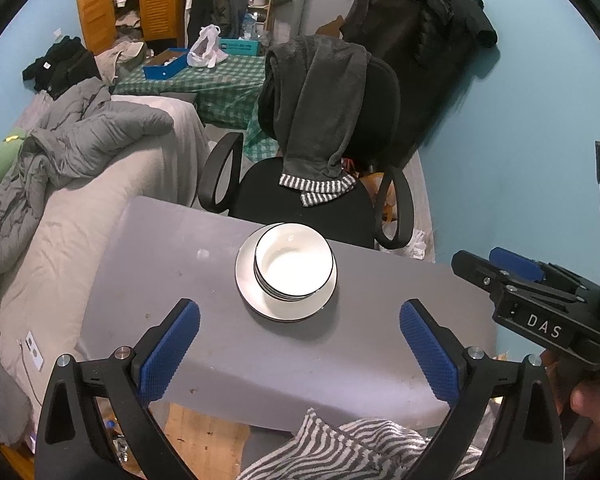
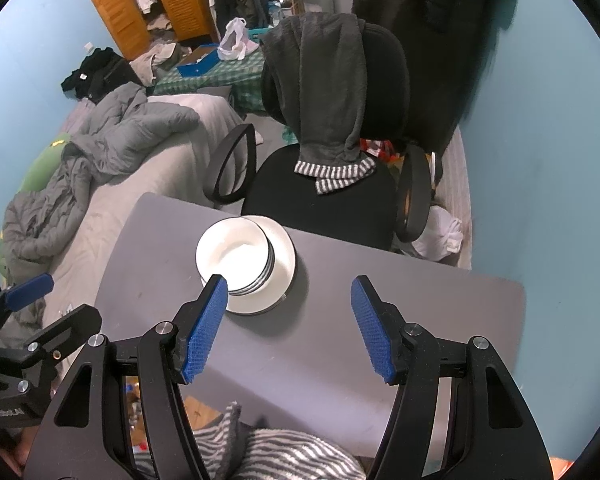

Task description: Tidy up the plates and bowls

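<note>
Both tongs stand wide apart and hold nothing. Left tongs (image 1: 300,354) hover above the near half of the grey surface (image 1: 180,280), their black angular arms ending in blue pads (image 1: 172,354) with a fine knobbled texture. Right tongs (image 2: 288,330) have the same build; in the right wrist view, the tip of their left pad (image 2: 206,326) overlaps the near rim of the bowl stack, though whether it touches cannot be told.

Near the far edge of the smooth, matte surface, whose corners are rounded, sits a stack of white plates (image 1: 286,302), round, glossy and shallow, with thin dark rims. On top of the plates rests a nest of white bowls (image 1: 295,260), also glossy, each lip edged with a thin black line; the rims show as tight stripes down the side of the stack. The bowls sit off centre on the plates, toward the far side.

Beyond the surface stands a black office chair (image 1: 312,196) with looped armrests and a fuzzy dark grey garment (image 1: 320,112), striped at the cuffs, draped over its back. A bed (image 1: 80,208) with a rumpled, quilted grey duvet lies to the left. Striped grey-and-white fleece fabric (image 1: 340,448) fills the bottom edge.
</note>
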